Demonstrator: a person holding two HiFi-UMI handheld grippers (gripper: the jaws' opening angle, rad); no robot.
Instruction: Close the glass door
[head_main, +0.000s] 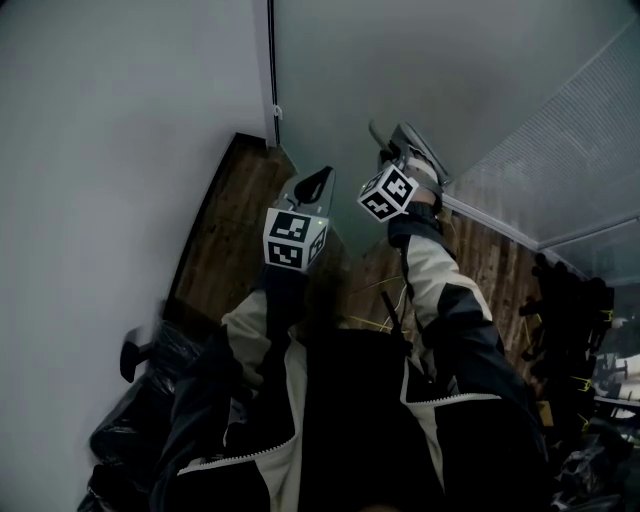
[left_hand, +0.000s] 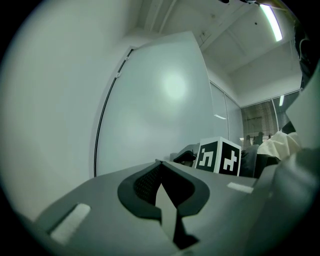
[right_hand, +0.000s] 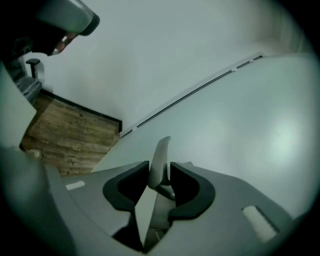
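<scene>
**Right tongs (right_hand: 160, 164) clenched on the handle (right_hand: 159, 149) of the frosted glass door (head_main: 420, 70); left tongs (left_hand: 158, 164) clenched on nothing.**

The glass door fills the view ahead. Its left edge runs along a black strip (head_main: 271, 60) against the white wall (head_main: 100, 150), so the wood floor (head_main: 230, 220) narrows to a wedge in that corner. The left tongs hang near the pane, lower and to the left of the right ones. Black bags (head_main: 150, 420) crowd the floor by the wall on the person's left. Dark clutter (head_main: 570, 330) stands at the right, below a mesh-patterned panel (head_main: 570, 160), leaving only the middle floor free.
</scene>
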